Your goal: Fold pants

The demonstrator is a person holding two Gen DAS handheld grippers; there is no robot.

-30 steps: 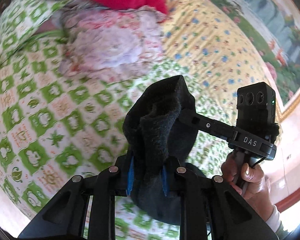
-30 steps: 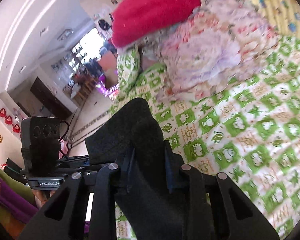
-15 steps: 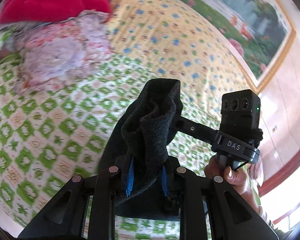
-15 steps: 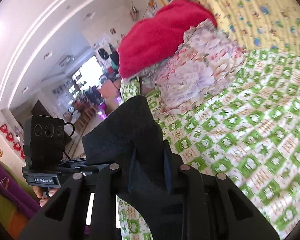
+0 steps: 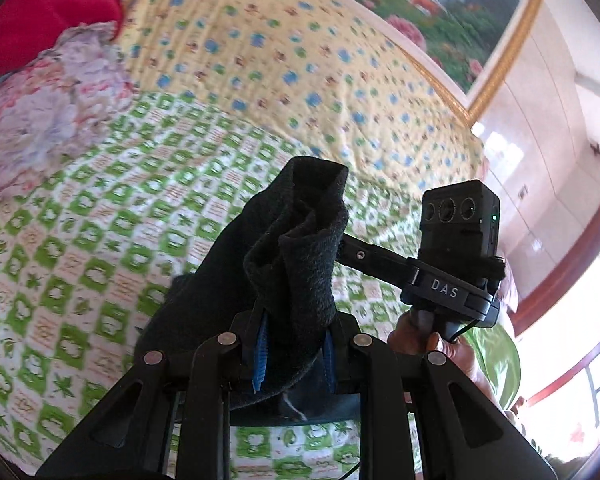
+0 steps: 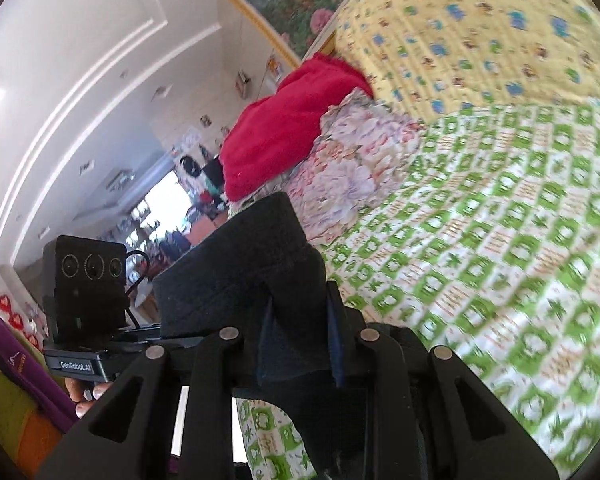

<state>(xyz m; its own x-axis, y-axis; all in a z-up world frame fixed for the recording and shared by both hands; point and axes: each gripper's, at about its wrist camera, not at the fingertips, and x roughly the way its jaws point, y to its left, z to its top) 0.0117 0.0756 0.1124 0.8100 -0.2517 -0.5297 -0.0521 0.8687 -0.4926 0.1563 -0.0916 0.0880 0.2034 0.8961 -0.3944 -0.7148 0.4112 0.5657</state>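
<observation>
The pants point(image 5: 296, 264) are dark, fuzzy fabric, held up off the bed between both grippers. My left gripper point(image 5: 294, 354) is shut on a bunched fold of them, which sticks up between its blue-padded fingers. My right gripper point(image 6: 300, 344) is shut on another part of the pants point(image 6: 244, 276), a flat thick band rising above its fingers. Each wrist view shows the other gripper close beside it, with a hand on its handle. The rest of the pants hangs down below the fingers, mostly hidden.
Below lies a bed with a green-and-white checked sheet point(image 5: 80, 240) and a yellow flowered quilt point(image 5: 260, 60) behind it. A floral bundle point(image 6: 360, 160) and a red blanket point(image 6: 292, 120) sit at the bed's far left. A framed painting point(image 5: 460, 8) hangs behind.
Both grippers have swung sideways and a little up across the bed, carrying the pants; the red blanket and floral bundle slid away to the left. Both grips stay the same.
</observation>
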